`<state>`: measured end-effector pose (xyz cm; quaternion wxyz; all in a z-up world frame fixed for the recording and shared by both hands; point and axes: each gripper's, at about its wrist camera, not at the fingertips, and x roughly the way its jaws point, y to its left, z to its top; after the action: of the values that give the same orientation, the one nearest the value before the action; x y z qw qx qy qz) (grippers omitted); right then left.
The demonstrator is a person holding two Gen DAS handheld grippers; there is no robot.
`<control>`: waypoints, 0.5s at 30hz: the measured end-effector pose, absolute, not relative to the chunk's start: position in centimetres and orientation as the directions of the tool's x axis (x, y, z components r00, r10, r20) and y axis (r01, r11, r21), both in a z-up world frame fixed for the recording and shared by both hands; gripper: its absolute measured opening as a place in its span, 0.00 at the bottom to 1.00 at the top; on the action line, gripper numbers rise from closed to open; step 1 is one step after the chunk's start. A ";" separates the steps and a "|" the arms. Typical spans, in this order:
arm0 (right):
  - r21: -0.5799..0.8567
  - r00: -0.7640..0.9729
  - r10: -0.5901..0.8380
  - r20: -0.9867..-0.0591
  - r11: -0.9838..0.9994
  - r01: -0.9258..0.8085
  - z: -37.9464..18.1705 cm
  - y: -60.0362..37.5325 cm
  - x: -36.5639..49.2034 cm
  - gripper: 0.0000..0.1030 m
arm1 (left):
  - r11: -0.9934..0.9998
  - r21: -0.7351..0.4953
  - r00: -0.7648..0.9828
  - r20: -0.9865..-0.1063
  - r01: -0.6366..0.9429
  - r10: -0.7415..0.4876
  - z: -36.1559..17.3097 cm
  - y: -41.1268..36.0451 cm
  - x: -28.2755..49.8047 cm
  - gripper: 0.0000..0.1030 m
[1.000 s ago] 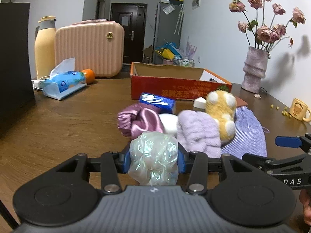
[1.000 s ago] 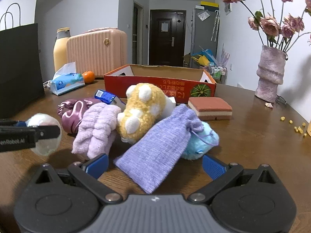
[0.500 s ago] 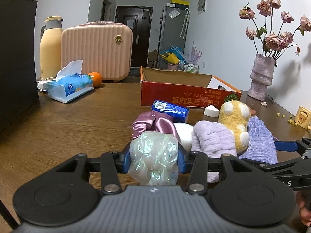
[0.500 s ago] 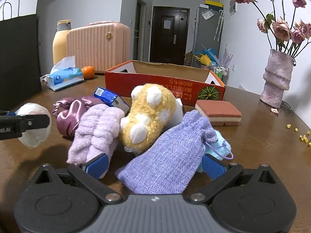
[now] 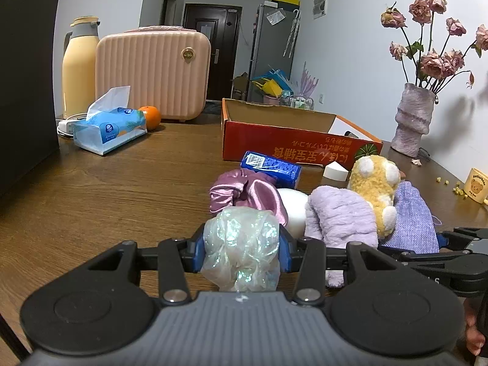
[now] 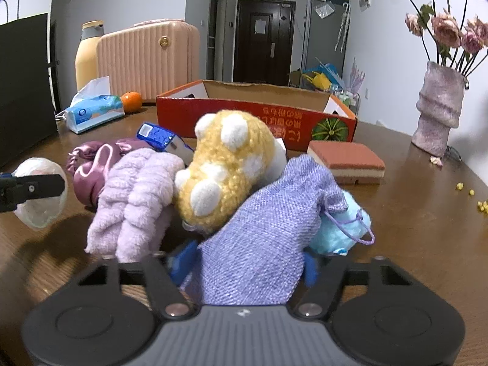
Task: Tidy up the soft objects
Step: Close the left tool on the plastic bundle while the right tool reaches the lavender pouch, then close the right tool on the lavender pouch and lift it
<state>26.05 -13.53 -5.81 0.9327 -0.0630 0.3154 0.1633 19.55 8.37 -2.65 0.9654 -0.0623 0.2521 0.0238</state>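
Red box (image 6: 256,116): contents hidden. Left gripper (image 5: 241,248): clamped on iridescent ball (image 5: 242,250), above table (image 5: 106,198). Right gripper (image 6: 244,267): jaws closing around lilac pouch (image 6: 262,238) in the pile.

Both wrist cams low, near, facing red box (image 5: 300,140); shared pile.

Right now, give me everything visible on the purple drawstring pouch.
The purple drawstring pouch is coarse woven lavender fabric, gathered at its far end with a thin purple cord looped beside it. It lies slanted on the pile, its near end between the closing jaws of the right gripper. The yellow plush leans on its left side; the blue plush sits against its right.
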 end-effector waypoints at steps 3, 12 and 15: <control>0.001 0.749 0.272 -0.605 0.940 -0.341 -5.7 -13.8 26.1 0.44 | 0.991 -0.110 0.872 -0.490 -0.077 0.014 -2.7 8.4 19.5 0.44; 0.019 0.757 0.292 -0.585 0.938 -0.346 -5.4 -14.3 25.7 0.35 | 0.991 -0.110 0.874 -0.485 -0.082 0.018 -2.6 8.3 19.4 0.44; 0.024 0.763 0.297 -0.574 0.937 -0.347 -5.1 -14.5 25.4 0.34 | 0.991 -0.107 0.877 -0.480 -0.084 0.022 -2.5 8.2 19.2 0.44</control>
<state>25.44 -14.52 -5.09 0.9380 -0.0418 0.2981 0.1718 19.24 8.24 -2.47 0.9667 -0.0625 0.2468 0.0273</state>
